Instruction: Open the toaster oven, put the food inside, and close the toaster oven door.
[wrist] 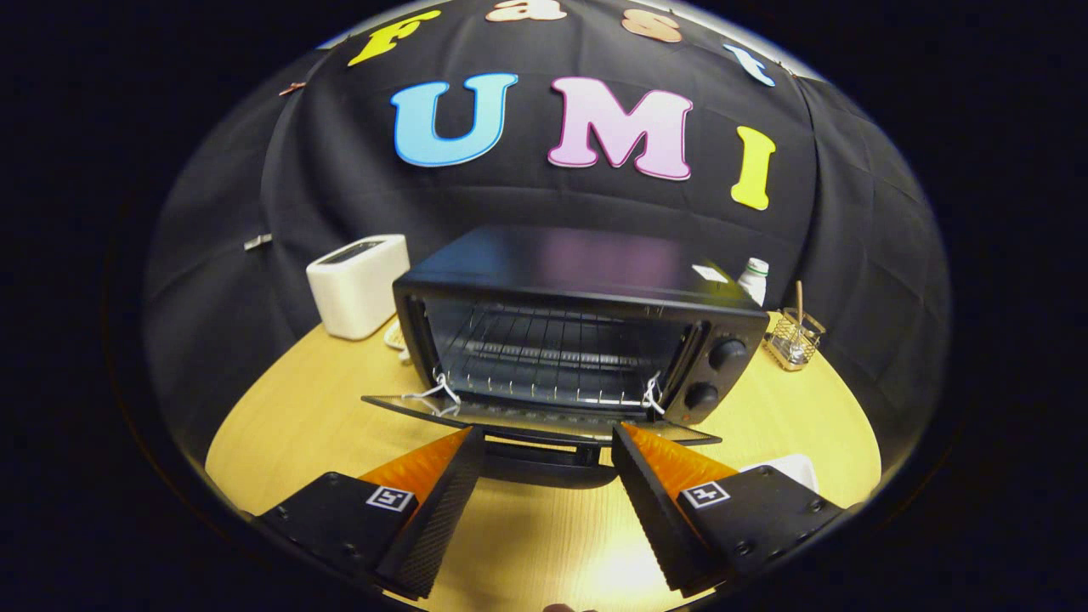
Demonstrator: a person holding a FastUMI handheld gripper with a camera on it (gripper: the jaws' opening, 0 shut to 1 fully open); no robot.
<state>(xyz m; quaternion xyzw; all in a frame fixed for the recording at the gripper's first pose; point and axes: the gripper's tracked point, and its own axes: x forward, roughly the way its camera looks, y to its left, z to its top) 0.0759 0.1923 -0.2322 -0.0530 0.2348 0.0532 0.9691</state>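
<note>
The counter point(280, 442) spreads wide and pale under everything, and square in the middle sits the toaster oven point(578, 323), cavity showing, wire rack point(544, 353) bare. Its door point(544, 421) is dropped flat toward us, handle point(544, 455) at the front lip, right between the tips of the gripper point(544, 442). The fingers point(442, 501) stand spread apart, gripping nothing. So the opening looks done, and there's no food on that rack yet!

Here's the worry: the door juts out low, just ahead of the fingertips. Any push forward or downward from here could lean on it and strain the hinges, or shove the whole oven back toward the white toaster point(357, 285) behind it on the left.

A white object point(795, 467) peeks out just past the right finger; whether that's the food, I can't tell. Swinging over to it risks clipping the door's corner. Smaller still, the knobs point(727, 353) on the oven's right side could be bumped on the way in.
</note>
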